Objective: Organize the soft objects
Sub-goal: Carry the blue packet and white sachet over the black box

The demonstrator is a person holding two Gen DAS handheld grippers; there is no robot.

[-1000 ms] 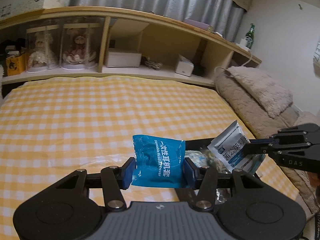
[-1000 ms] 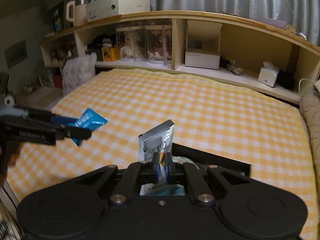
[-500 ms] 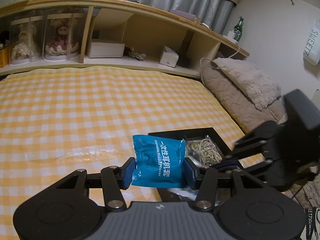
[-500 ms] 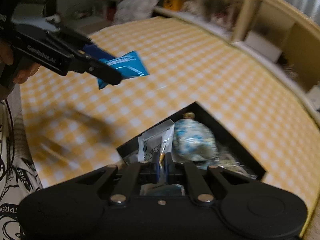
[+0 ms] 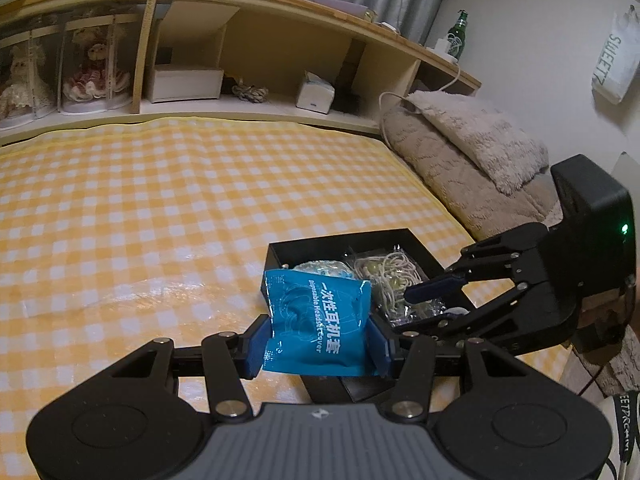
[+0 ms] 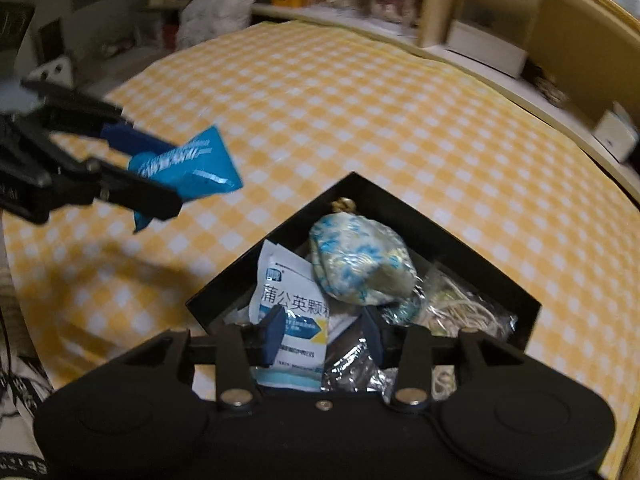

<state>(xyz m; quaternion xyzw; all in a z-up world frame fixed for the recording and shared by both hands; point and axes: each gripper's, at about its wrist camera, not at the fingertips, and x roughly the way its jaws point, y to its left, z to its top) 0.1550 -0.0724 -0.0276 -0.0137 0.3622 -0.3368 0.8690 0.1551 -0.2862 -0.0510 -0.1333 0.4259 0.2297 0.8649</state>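
My left gripper (image 5: 318, 338) is shut on a blue headset-cover packet (image 5: 318, 322) and holds it above the near left edge of a black box (image 5: 340, 240); it also shows in the right wrist view (image 6: 160, 184), with the packet (image 6: 188, 164) left of the box (image 6: 280, 236). My right gripper (image 6: 322, 334) is open over the box, its fingers either side of a white and blue medicine sachet (image 6: 288, 300) that lies in the box. A blue-patterned pouch (image 6: 360, 268) and a bag of cord (image 6: 460, 312) also lie in the box.
The box sits on a yellow checked bedspread (image 5: 160, 208). A wooden shelf (image 5: 240, 104) with doll cases, boxes and a tissue pack runs along the far side. Fluffy beige pillows (image 5: 472, 152) lie at the right. A green bottle (image 5: 456, 40) stands on the shelf top.
My right gripper has swung down over the box, opened and let go of the white sachet, which now lies in the box. My left gripper still holds the blue packet, closer to the box.
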